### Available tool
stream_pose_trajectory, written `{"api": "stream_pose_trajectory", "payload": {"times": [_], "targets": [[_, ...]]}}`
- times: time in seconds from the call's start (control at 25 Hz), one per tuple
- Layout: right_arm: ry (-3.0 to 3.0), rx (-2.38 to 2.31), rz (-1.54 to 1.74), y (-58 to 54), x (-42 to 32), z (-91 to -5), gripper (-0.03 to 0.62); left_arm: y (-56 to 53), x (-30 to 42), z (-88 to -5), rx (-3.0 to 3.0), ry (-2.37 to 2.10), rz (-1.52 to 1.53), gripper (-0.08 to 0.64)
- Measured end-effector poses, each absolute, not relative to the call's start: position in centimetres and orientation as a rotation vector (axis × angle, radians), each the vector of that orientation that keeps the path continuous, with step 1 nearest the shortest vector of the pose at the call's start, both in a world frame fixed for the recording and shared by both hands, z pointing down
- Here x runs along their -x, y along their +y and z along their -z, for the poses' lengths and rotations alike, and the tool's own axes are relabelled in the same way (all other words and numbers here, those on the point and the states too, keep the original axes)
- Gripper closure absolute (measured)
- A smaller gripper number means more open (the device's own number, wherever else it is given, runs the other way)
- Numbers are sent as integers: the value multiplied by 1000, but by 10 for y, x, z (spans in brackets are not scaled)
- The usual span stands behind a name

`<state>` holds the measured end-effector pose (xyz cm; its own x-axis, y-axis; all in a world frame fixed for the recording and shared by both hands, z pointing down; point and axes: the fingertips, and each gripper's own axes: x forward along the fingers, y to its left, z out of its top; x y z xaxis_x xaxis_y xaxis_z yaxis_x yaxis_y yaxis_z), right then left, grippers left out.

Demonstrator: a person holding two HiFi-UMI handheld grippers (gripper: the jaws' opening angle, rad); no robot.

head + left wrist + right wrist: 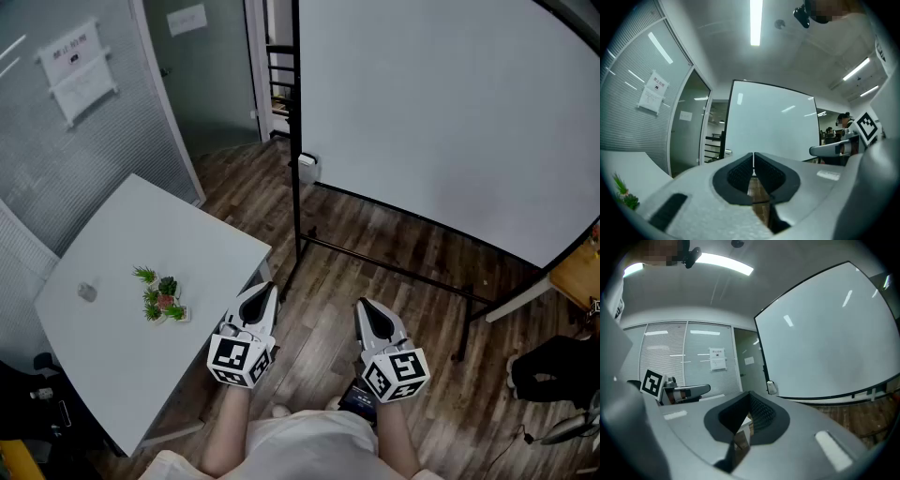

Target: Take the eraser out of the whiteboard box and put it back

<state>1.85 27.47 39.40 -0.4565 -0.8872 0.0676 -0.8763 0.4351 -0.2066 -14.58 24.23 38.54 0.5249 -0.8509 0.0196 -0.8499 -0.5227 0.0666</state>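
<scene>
A large whiteboard [450, 112] stands on a black frame ahead of me. A small white box [307, 167] hangs at its lower left corner; it also shows in the right gripper view [771, 387] and the left gripper view [727, 151]. I cannot make out the eraser from here. My left gripper [267, 289] and right gripper [366, 307] are held level side by side above the wooden floor, well short of the board. Both are shut with nothing between the jaws, as the left gripper view [753, 155] and the right gripper view [749, 398] confirm.
A white table [112, 356] stands at my left with a small plant [161, 298] and a grey object [87, 292] on it. The board's black stand bars [394, 267] run across the floor. A wooden tabletop corner [581, 272] and dark items [553, 366] lie at right.
</scene>
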Motion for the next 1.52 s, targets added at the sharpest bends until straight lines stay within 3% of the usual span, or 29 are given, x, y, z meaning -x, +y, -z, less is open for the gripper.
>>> {"api": "stream_pose_trajectory", "payload": {"times": [0.64,0.72,0.8,0.84,0.96,1.12,1.52], "targets": [[2614,1516,298,284,-32,-386,581,249,130,-374,-2648,-1531,78,536],[2627,1496,314,285,-34,-389,572,248,126,-373,-2645,-1524,113,435],[2646,1468,348,284,-37,-394,372,247,119,-373,-2647,-1479,157,221],[2647,1463,354,284,-39,-394,315,246,115,-373,-2653,-1456,167,157],[2631,1484,331,284,-53,-391,251,249,101,-374,-2671,-1409,148,72],[2632,1504,311,284,-76,-395,210,252,81,-379,-2652,-1410,158,52],[2678,1425,349,275,-111,-403,212,248,52,-391,-2623,-1487,85,55]]}}
